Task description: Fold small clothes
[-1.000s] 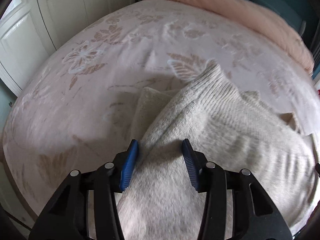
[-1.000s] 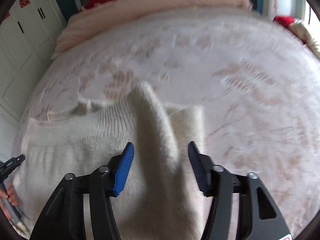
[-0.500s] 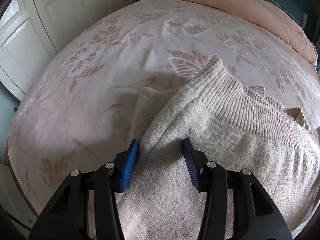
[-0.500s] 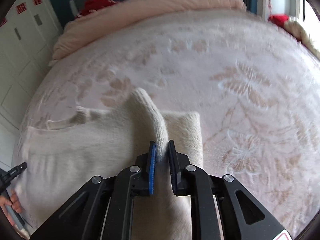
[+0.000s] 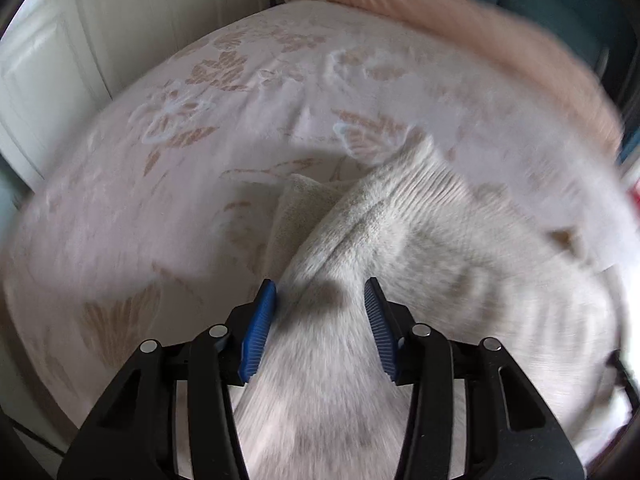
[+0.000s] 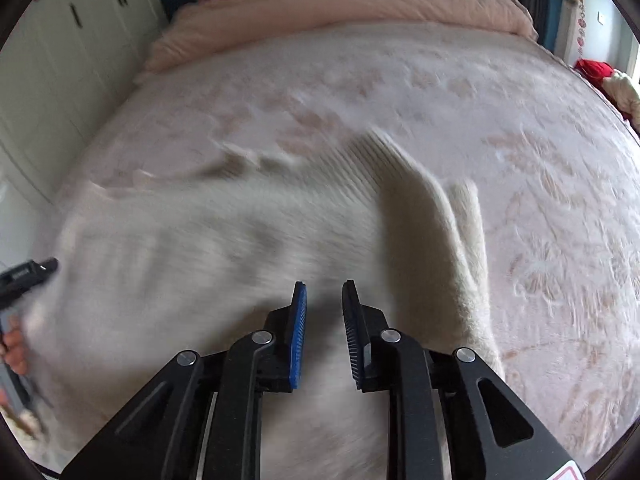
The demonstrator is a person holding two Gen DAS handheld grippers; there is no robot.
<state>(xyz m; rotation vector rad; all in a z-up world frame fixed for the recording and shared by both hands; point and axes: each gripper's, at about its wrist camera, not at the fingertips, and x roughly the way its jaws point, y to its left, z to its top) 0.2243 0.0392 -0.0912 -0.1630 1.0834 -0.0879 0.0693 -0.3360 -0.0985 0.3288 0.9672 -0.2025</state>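
A cream knitted sweater (image 5: 420,248) lies spread on the bed (image 5: 160,152), whose pale pink cover bears a tan leaf and flower print. In the left wrist view the knit fills the lower right of the frame, with its ribbed edge rising to a point near the centre and a folded part showing just left of it. The left claw (image 5: 320,320) sits at the bottom centre with its blue-padded fingers (image 5: 260,328) well apart; a ridge of the sweater runs between them, and the left pad touches the fabric edge, but nothing is clamped. Much of this view is blurred, most of all on the right side.

In the right wrist view the sweater (image 6: 240,248) stretches across the left and centre of the frame, its ribbed hem (image 6: 372,160) near the middle and a fold of thicker knit (image 6: 468,248) running down the right side of the garment. The right claw (image 6: 324,312) at the bottom centre has its fingers (image 6: 298,332) close but with a narrow gap; the knit lies under them, and nothing is gripped between them. At the far left edge the tip of the other claw (image 6: 28,276) and the person's fingers (image 6: 14,348) meet the sweater's border.

A rolled peach blanket (image 6: 340,4) lies along the top of the bed, white cupboard doors (image 5: 52,60) stand at the left, and a red item (image 6: 594,68) shows at the upper right.
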